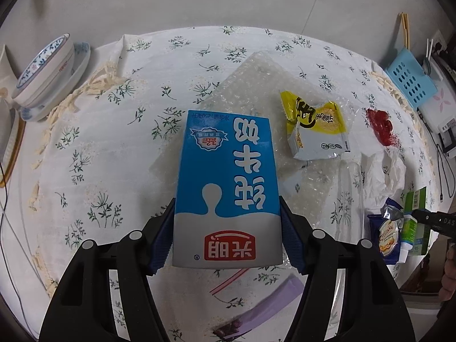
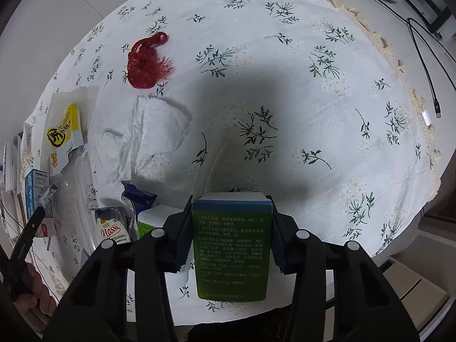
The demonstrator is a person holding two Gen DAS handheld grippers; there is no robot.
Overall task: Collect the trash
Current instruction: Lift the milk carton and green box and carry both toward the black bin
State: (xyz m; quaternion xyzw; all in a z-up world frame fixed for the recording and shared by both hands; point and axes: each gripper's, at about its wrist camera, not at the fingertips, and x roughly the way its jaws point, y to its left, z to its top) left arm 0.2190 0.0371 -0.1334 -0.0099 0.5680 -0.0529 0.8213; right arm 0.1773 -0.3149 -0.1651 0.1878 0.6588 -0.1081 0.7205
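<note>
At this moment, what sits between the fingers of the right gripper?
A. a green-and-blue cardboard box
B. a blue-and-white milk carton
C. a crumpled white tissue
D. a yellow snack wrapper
A: in the right wrist view the right gripper has its pads against both sides of the green-and-blue cardboard box.

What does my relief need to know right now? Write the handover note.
Left hand-held gripper: shut on the milk carton, lifted over the table.
Right hand-held gripper: around the green box; left pad touches, a slight gap shows at the right, so grip unconfirmed.
Still on the cloth: yellow wrapper, tissue, blue biscuit wrapper, bubble wrap, red smear.
No bin in view. Done: two items picked up. Left: bin them, collect the rest.
</note>
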